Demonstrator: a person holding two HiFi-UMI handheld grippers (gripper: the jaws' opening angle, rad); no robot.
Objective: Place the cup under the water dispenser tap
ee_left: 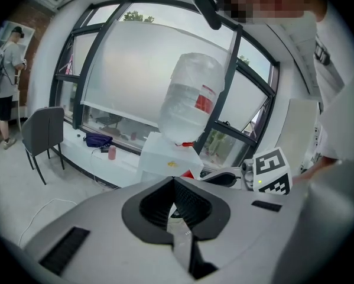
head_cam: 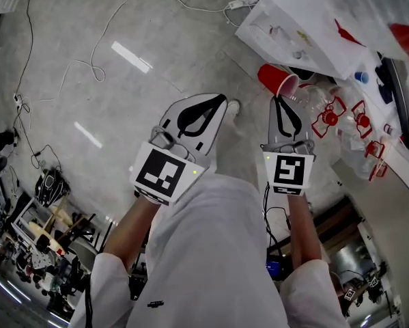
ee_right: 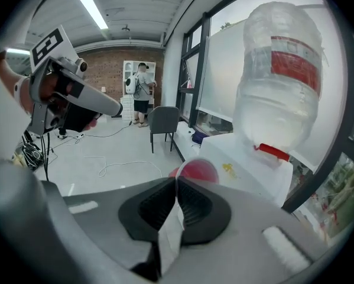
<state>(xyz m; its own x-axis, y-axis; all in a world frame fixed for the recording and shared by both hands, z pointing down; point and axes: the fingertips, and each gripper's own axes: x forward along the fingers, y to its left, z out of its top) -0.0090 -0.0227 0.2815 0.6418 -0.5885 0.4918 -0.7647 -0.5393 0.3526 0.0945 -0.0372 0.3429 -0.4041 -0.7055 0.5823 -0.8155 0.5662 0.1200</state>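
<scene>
1. Between the near-closed jaws of the right gripper (ee_right: 177,185), the red cup (ee_right: 195,171) was pinched by its rim, mouth toward the gripper.
2. It hung in the air near the white water dispenser (ee_right: 247,164) and its upturned bottle (ee_right: 277,81).
3. The left gripper (ee_left: 174,185) had its jaws together, nothing between them.
</scene>
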